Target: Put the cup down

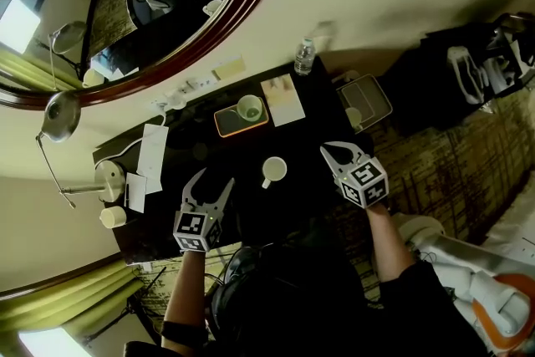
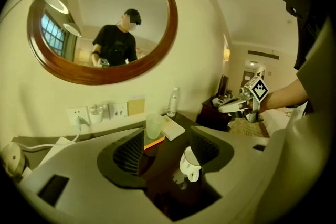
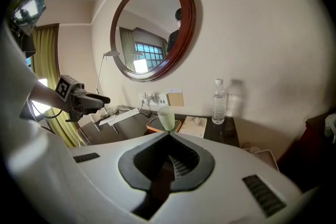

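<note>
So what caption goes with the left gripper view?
White cup set on the dark desk, left claw open close by.

Mirror (image 1: 180,4), partly beyond top edge

It looks like a hotel guest room: a dark counter (image 1: 217,171) stands against a cream wall under an oval wood-framed mirror (image 2: 102,18). On it are a water bottle (image 1: 304,56), a cup (image 1: 273,170) and a glass (image 1: 249,107) on an orange-rimmed tray (image 1: 226,128). Wall sockets (image 2: 79,114) sit behind, a gooseneck lamp (image 1: 63,117) at one end, with yellow-green curtains (image 1: 75,297) and patterned carpet (image 1: 435,171)
</note>
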A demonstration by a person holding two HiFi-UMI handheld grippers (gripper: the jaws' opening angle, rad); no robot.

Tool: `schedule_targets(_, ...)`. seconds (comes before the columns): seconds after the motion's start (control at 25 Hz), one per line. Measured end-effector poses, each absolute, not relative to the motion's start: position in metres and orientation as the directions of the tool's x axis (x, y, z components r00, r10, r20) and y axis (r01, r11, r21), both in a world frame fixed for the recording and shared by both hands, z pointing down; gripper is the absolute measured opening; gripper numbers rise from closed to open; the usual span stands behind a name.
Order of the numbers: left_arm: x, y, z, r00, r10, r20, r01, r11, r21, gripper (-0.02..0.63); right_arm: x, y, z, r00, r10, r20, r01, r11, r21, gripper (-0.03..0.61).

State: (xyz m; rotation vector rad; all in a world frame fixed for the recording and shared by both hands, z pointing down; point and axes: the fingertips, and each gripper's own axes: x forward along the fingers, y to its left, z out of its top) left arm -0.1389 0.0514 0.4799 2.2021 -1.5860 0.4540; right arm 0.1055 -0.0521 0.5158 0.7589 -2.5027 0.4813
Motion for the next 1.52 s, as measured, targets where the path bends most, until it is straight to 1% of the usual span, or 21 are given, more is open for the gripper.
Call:
schedule_targets(0.08, -0.123, 0.045, 0.480, 0.349, -0.800, 0.488, -0.935, -0.329, 0.130, 0.314, 0.110, -0.048, 0.519, -0.727, -0.424, 0.539, -0.597, 0.779, -0.192, 0.000)
schedule_targets(0.16, -0.105, 0.038, 0.480, 0.388, -0.767, 0.512, -0.918, -0.374, 0.135, 0.375, 0.118, -0.044, 0.523, -0.719, -0.429, 0.546, -0.608, 0.770, -0.196, 0.000)
schedule_targets(0.28, -0.078, 0.037, 0.493, 0.455, -0.687, 0.567, -0.866, -0.489, 0.102, 0.464, 0.129, -0.035, 0.529, -0.709, -0.433, 0.556, -0.623, 0.754, -0.207, 0.000)
schedule_targets(0.4, -0.051, 0.037, 0.514, 0.506, -0.596, 0.623, -0.802, -0.591, 0.086, 0.515, 0.139, -0.029, 0.538, -0.694, -0.437, 0.572, -0.641, 0.738, -0.213, 0.000)
schedule_targets(0.48, -0.036, 0.037, 0.528, 0.531, -0.538, 0.655, -0.764, -0.638, 0.094, 0.531, 0.144, -0.022, 0.544, -0.685, -0.438, 0.581, -0.652, 0.725, -0.223, 0.000)
schedule_targets(0.72, -0.008, 0.040, 0.578, 0.555, -0.403, 0.727, -0.659, -0.747, 0.090, 0.531, 0.147, -0.006, 0.562, -0.668, -0.449, 0.593, -0.681, 0.690, -0.245, 0.000)
schedule_targets(0.88, 0.002, 0.042, 0.614, 0.539, -0.343, 0.770, -0.614, -0.786, 0.079, 0.531, 0.150, 0.000, 0.576, -0.657, -0.460, 0.597, -0.700, 0.666, -0.258, 0.000)
schedule_targets(1.12, 0.007, 0.029, 0.638, 0.523, -0.332, 0.785, -0.577, -0.816, 0.039, 0.531, 0.146, 0.005, 0.595, -0.642, -0.468, 0.608, -0.718, 0.646, -0.261, 0.000)
schedule_targets(1.32, 0.009, 0.030, 0.661, 0.461, -0.283, 0.841, -0.525, -0.851, 0.002, 0.529, 0.152, 0.019, 0.619, -0.633, -0.461, 0.622, -0.725, 0.634, -0.269, 0.000)
schedule_targets(1.48, 0.010, 0.034, 0.672, 0.428, -0.245, 0.870, -0.506, -0.863, 0.006, 0.517, 0.153, 0.025, 0.628, -0.625, -0.464, 0.628, -0.736, 0.618, -0.276, 0.000)
schedule_targets(1.52, 0.011, 0.034, 0.673, 0.424, -0.240, 0.873, -0.509, -0.861, 0.010, 0.503, 0.153, 0.028, 0.629, -0.626, -0.464, 0.627, -0.737, 0.615, -0.281, 0.000)
